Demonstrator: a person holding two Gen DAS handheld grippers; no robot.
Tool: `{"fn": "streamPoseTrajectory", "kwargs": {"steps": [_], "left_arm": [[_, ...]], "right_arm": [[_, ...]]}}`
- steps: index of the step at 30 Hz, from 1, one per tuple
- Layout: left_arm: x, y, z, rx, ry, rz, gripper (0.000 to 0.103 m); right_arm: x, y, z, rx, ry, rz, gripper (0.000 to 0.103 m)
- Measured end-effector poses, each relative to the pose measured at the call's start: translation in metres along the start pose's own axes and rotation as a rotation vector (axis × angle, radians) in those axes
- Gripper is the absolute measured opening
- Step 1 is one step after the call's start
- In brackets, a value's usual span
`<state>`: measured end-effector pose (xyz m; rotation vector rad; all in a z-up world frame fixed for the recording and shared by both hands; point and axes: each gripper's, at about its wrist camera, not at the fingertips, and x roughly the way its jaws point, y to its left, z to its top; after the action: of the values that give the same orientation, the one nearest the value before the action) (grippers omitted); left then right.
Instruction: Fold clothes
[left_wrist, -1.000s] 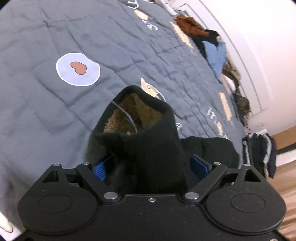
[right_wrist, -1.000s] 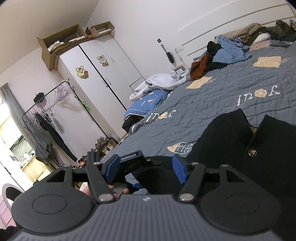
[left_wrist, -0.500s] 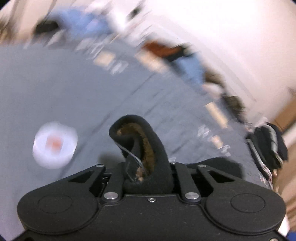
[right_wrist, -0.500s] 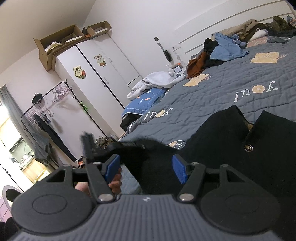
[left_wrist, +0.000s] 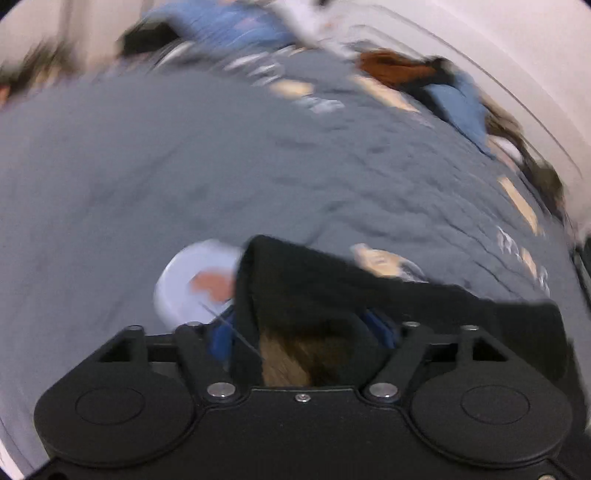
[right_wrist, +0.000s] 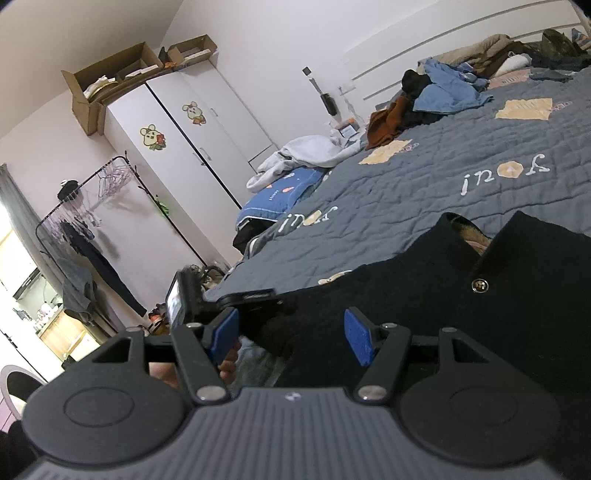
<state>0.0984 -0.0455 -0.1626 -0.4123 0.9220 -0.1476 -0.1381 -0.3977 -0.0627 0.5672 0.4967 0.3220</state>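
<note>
Moved: left tongs (left_wrist: 301, 332) opened since before, probably around black fleece-lined jacket (left_wrist: 332, 291); blurry.
Right tongs (right_wrist: 291, 338): spread, over jacket.
Bed: grey quilt (right_wrist: 424, 192).

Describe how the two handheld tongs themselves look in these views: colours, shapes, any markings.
The left tongs have a smooth black body with two round discs, silver pivot screws and black angled linkage arms ending in blue pads. The right tongs share that layout, but their central body is grey and ribbed, bearing a small pale mark; their blue pads are textured. No cables show.
</note>
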Motion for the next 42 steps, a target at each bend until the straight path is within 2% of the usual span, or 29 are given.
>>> {"fn": "streamPoseTrajectory", "kwargs": {"steps": [3,6,11,15,21,24,31,35,37,42], "left_arm": [[-0.012,0.019,0.002,-0.07,-0.026,0.016,0.072],[-0.031,0.027,0.002,-0.06,-0.091,0.049,0.072],[-0.06,0.028,-0.001,-0.039,-0.101,-0.02,0.072],[-0.08,0.015,-0.02,0.055,-0.134,-0.017,0.072],[-0.116,-0.016,-0.056,0.31,-0.263,0.025,0.072],[-0.13,-0.021,-0.067,0.349,-0.274,-0.014,0.072],[-0.142,-0.034,-0.092,0.489,-0.273,-0.055,0.072],[-0.135,-0.052,-0.114,0.681,-0.234,-0.078,0.071],[-0.13,-0.059,-0.126,0.769,-0.205,-0.087,0.066],[-0.122,-0.06,-0.15,0.902,-0.139,-0.11,0.061]], "right_arm": [[0.001,-0.002,-0.001,0.006,0.005,-0.004,0.063],[0.001,-0.002,-0.002,0.003,0.009,-0.004,0.063],[0.0,-0.004,-0.002,0.006,0.011,-0.006,0.063],[-0.002,-0.007,-0.003,0.013,0.014,-0.008,0.063],[-0.006,-0.009,-0.006,0.007,0.023,-0.022,0.063],[-0.008,-0.011,-0.009,0.012,0.03,-0.031,0.063],[-0.014,-0.007,-0.018,-0.01,0.046,-0.046,0.063],[-0.022,-0.005,-0.024,-0.031,0.05,-0.067,0.063],[-0.028,-0.007,-0.027,-0.037,0.047,-0.09,0.063],[-0.047,-0.015,-0.033,-0.049,0.041,-0.153,0.063]]}}
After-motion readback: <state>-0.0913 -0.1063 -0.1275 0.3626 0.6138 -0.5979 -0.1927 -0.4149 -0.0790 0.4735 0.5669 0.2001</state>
